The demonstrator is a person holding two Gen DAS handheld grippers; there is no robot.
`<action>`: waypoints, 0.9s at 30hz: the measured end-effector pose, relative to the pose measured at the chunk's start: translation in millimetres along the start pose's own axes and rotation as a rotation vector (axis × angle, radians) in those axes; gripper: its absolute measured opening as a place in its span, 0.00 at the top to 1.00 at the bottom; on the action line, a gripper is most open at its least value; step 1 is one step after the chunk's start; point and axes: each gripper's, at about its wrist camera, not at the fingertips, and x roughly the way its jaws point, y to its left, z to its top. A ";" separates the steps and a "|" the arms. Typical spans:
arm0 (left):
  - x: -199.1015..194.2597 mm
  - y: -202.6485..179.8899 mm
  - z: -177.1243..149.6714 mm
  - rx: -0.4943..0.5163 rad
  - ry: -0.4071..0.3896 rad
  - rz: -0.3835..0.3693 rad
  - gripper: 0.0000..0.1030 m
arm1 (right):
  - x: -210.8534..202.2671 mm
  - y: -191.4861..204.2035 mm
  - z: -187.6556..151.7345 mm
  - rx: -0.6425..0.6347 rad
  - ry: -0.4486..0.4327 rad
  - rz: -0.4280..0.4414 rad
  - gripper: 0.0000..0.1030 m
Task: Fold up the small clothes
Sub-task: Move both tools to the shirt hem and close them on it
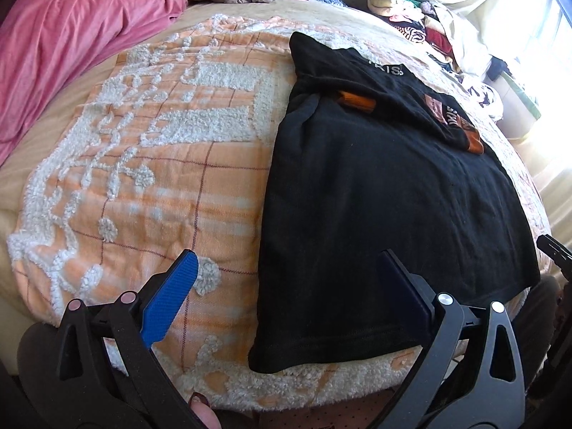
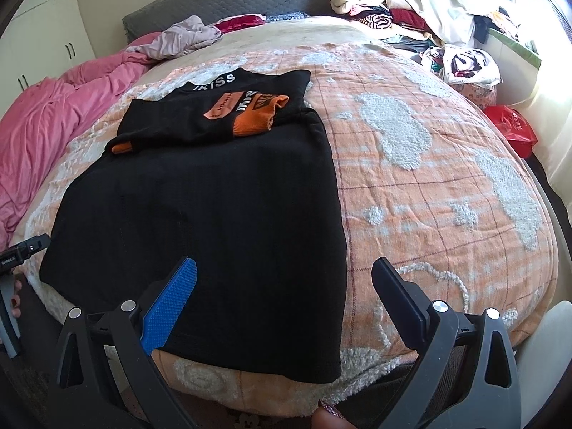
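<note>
Lay flat on the orange blanket (image 2: 429, 193) of the bed: a black top (image 2: 214, 214), sleeves already folded in across the chest, orange cuffs (image 2: 257, 121) showing near the collar. Ran lengthwise away from both grippers, hem nearest, collar farthest. Hovered just short of the hem, spread wide and holding nothing: left gripper (image 1: 286, 286) over the hem's left corner, right gripper (image 2: 286, 286) over its right corner. Sat about equally near, one corner to each side, fingers (image 2: 168, 307) pointing along the top's long axis toward the collar. Probably called for pinching both hem corners together and carrying the hem up toward the collar. Risked dragging the loose sleeves askew if one corner lifted ahead of the other.
</note>
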 end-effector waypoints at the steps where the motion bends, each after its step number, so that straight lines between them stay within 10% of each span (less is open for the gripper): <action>1: 0.6 0.7 -1.6 -0.001 0.004 0.001 0.09 | 0.7 -0.4 -2.1 -0.001 0.007 0.000 0.05; 8: 0.2 3.9 -16.0 -0.010 0.015 -0.020 0.10 | 5.8 -6.3 -14.8 0.007 0.056 0.011 0.05; 19: 1.1 19.4 -38.5 -0.082 0.084 -0.146 0.57 | 4.5 -13.3 -28.6 0.011 0.090 0.037 0.05; 27: 0.9 15.3 -38.6 -0.081 0.095 -0.178 0.62 | 2.8 -20.0 -34.5 0.040 0.115 0.081 0.06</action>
